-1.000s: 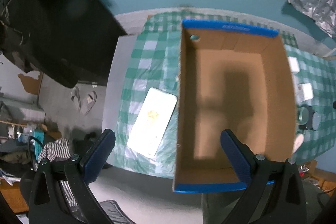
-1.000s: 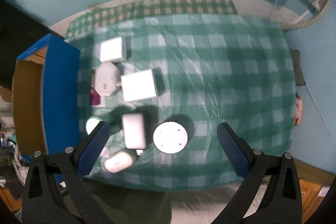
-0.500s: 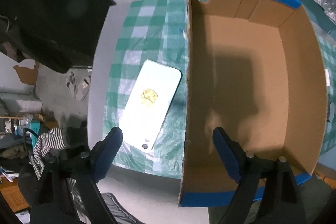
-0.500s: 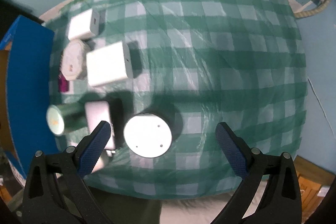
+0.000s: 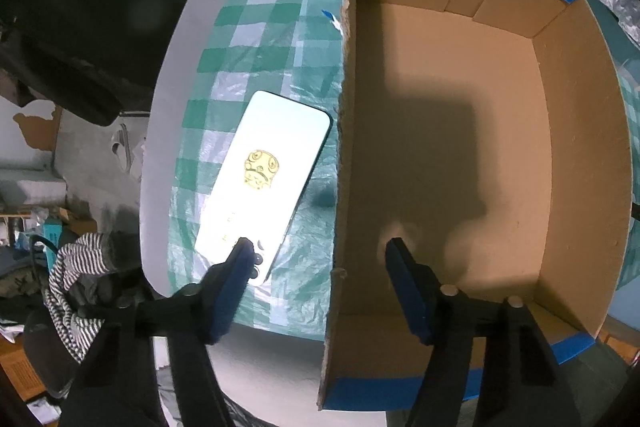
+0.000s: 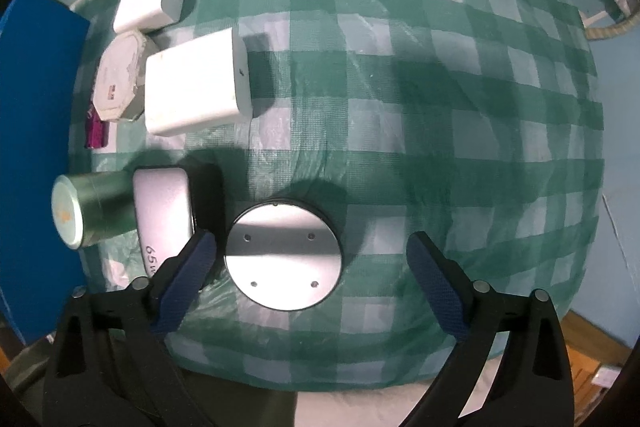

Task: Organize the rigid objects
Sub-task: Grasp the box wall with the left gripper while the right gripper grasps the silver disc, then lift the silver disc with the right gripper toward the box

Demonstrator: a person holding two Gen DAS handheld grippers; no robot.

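Left gripper (image 5: 320,247): jaws apart, holding nothing, straddling the left wall of the box (image 5: 452,155), one finger outside over the phone (image 5: 266,179), the other inside. Whether either pad touches the wall cannot be told.

Right gripper (image 6: 310,247): jaws apart, empty, poised over the disc (image 6: 283,255), which sits between the fingers but nearer the left one.

Progress: judged not yet begun. The box floor shows bare cardboard (only shadow on it). Every item seen lies outside on the cloth (image 6: 440,107).

Remaining, right of the box: disc, grey charger (image 6: 164,215), tin (image 6: 86,213), large adapter (image 6: 196,83), small adapter (image 6: 150,3), octagonal case (image 6: 118,81), a magenta item (image 6: 96,131) partly hidden. Left of the box: the phone, near the wall.

Materials and shapes: box is corrugated brown board, blue-taped rims, one round hole in the wall. Disc is flat, round, brushed metal with four small holes. Adapters are smooth white plastic blocks. Tin is a green cylinder on its side. Phone is a flat, glossy slab with rounded corners. Cloth is green check under crinkled clear plastic (likely slippery).
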